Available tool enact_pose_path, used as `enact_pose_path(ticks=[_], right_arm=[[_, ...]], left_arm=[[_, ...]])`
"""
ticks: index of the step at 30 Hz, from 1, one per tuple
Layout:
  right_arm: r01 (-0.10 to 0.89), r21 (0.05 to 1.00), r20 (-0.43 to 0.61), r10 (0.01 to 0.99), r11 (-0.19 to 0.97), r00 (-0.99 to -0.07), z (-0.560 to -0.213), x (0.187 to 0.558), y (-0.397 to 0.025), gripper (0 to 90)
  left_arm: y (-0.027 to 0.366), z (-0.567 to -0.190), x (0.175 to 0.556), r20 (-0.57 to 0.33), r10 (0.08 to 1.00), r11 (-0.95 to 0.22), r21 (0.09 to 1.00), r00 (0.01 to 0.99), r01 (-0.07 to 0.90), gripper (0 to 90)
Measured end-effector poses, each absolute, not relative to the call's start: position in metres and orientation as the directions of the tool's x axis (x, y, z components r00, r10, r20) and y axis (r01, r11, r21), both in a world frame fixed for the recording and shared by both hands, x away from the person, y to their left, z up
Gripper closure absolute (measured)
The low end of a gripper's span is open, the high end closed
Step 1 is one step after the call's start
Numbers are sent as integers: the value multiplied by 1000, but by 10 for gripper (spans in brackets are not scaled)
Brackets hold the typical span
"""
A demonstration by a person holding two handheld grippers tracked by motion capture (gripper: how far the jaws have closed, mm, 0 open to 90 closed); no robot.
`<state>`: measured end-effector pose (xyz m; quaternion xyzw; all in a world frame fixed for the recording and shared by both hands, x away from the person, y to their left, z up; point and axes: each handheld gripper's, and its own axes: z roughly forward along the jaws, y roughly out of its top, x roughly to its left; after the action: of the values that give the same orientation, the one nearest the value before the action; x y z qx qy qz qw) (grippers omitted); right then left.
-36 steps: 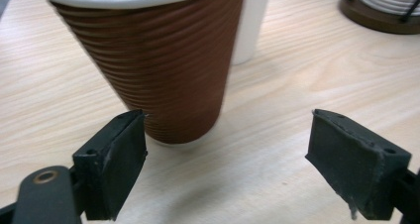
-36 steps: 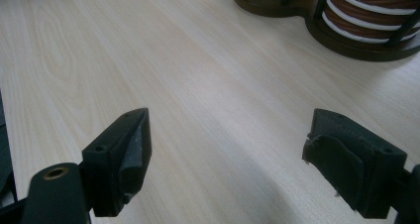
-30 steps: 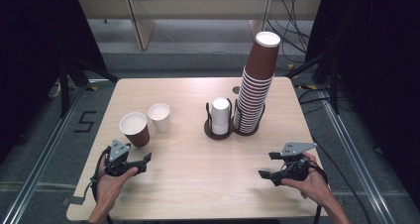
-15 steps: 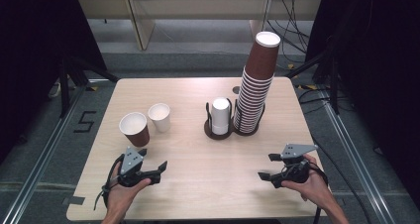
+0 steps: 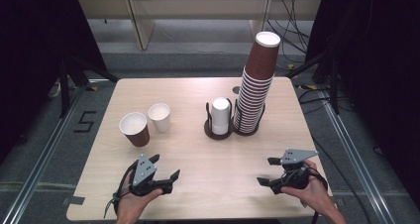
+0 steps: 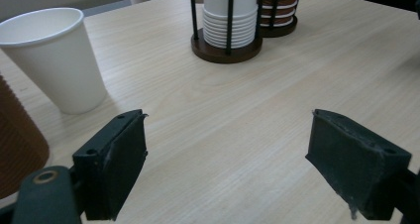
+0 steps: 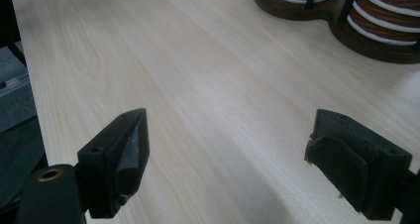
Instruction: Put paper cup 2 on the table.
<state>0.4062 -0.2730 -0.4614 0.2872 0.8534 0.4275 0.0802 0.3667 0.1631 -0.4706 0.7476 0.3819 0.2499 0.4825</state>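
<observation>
While hovering low over the wooden table [image 5: 208,169] in the high view, left gripper [image 5: 163,169] spread wide, empty, near brown cup [image 5: 134,129] and white cup [image 5: 160,117]. Right gripper [image 5: 270,172] likewise spread. Left gripper view: white cup [image 6: 52,55] ahead-left of jaws.

Light wooden table [image 5: 198,92] on grey floor [image 5: 44,135]; beige panels [image 5: 198,6] behind, dark sides.
</observation>
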Motion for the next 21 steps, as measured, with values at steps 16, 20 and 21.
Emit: enact_pose_path(ticks=[16, 20, 21], right_arm=[[422, 781, 117, 557, 460, -822, -470, 389, -269, 159], [427, 780, 120, 561, 458, -819, -472, 385, -269, 158], [433, 779, 124, 566, 453, -815, -473, 384, -269, 158]], left_arm=[[142, -488, 347, 0, 763, -274, 906, 647, 322, 148], [137, -491, 340, 6, 746, -295, 900, 665, 322, 148], [135, -492, 340, 12, 740, -301, 900, 673, 315, 149]])
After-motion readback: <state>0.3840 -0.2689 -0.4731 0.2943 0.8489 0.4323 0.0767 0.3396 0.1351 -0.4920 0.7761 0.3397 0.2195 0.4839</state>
